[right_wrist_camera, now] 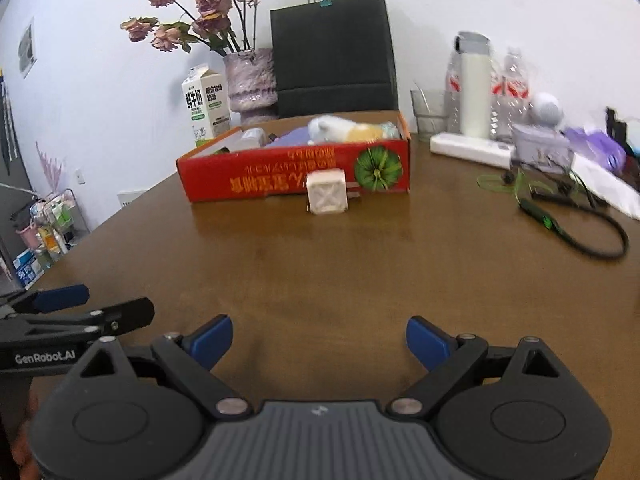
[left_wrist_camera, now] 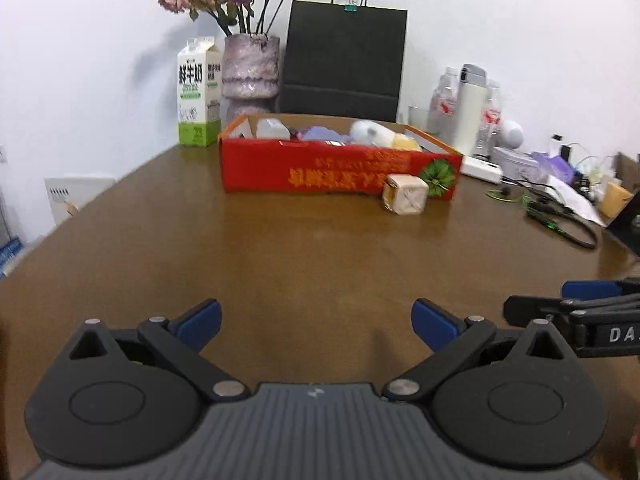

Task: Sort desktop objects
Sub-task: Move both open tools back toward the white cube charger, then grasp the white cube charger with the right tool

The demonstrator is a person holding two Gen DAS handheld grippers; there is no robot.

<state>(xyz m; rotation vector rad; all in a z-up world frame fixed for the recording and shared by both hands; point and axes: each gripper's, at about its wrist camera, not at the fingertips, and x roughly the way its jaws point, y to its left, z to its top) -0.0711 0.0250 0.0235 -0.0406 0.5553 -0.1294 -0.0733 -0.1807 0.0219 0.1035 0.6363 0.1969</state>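
Observation:
A red cardboard box point(left_wrist_camera: 312, 170) point(right_wrist_camera: 280, 176) holding several soft toys and small items stands at the far middle of the brown table point(left_wrist_camera: 280, 264). A small cream cube point(left_wrist_camera: 405, 194) point(right_wrist_camera: 327, 194) lies on the table just in front of the box. My left gripper point(left_wrist_camera: 316, 326) is open and empty, low over the near table. My right gripper point(right_wrist_camera: 319, 342) is open and empty, beside the left one and well short of the cube.
A milk carton point(left_wrist_camera: 199, 94), a vase of dried roses point(left_wrist_camera: 250, 68) and a black paper bag point(left_wrist_camera: 344, 60) stand behind the box. Bottles, a white flask point(right_wrist_camera: 475, 88), cables point(right_wrist_camera: 576, 224) and clutter crowd the right side. The table edge falls off at left.

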